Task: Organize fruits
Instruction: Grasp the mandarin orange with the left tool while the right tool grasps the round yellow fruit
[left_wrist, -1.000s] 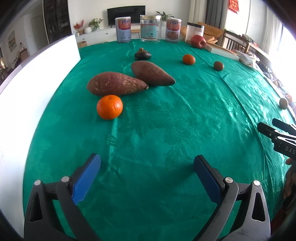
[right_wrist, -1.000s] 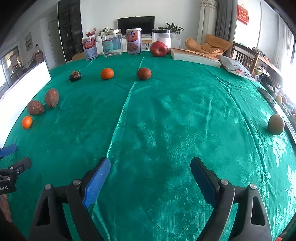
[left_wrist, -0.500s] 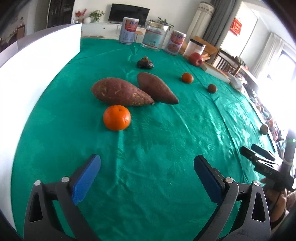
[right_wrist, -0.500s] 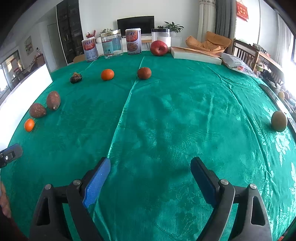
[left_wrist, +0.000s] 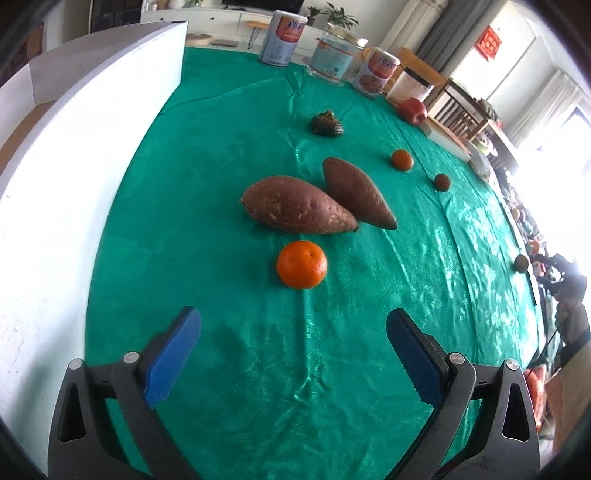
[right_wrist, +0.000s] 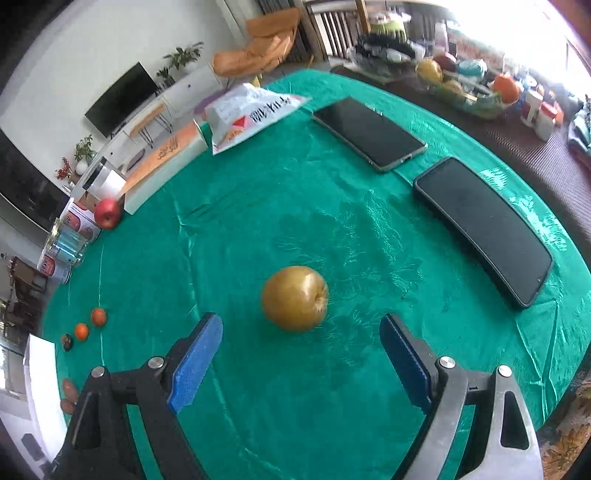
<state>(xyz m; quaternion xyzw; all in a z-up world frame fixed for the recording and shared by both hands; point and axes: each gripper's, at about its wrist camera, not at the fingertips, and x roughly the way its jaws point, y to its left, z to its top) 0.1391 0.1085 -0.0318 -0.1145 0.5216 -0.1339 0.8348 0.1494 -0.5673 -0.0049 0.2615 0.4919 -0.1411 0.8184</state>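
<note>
Counting on the green tablecloth (left_wrist: 229, 155): left wrist view has two sweet potatoes (left_wrist: 295, 210) lying side by side and touching, one big orange (left_wrist: 301, 264) just in front of them, one smaller orange (left_wrist: 402, 160) farther back, one brown round fruit (left_wrist: 441, 181), one dark lumpy fruit (left_wrist: 326, 124), one red apple (left_wrist: 413, 109), three cans (left_wrist: 282, 43) plus a white-lidded jar (left_wrist: 409, 85) at the far edge. White board (left_wrist: 66, 155) along the left side. Left gripper (left_wrist: 291, 354) jaws spread wide, nothing between them, big orange ahead of the gap, not touched.

Right wrist view only: one golden pear (right_wrist: 294, 303) lying on the cloth just ahead of the right gripper (right_wrist: 301, 363), jaws wide apart, pads not on it. Two black phones (right_wrist: 369, 133) face up, one white printed bag (right_wrist: 251, 114), one flat box (right_wrist: 162, 166), fruit bowl (right_wrist: 465, 88) on a side table. The oranges show only as tiny dots at far left here; the pear is a small speck at the right edge in the left view.
</note>
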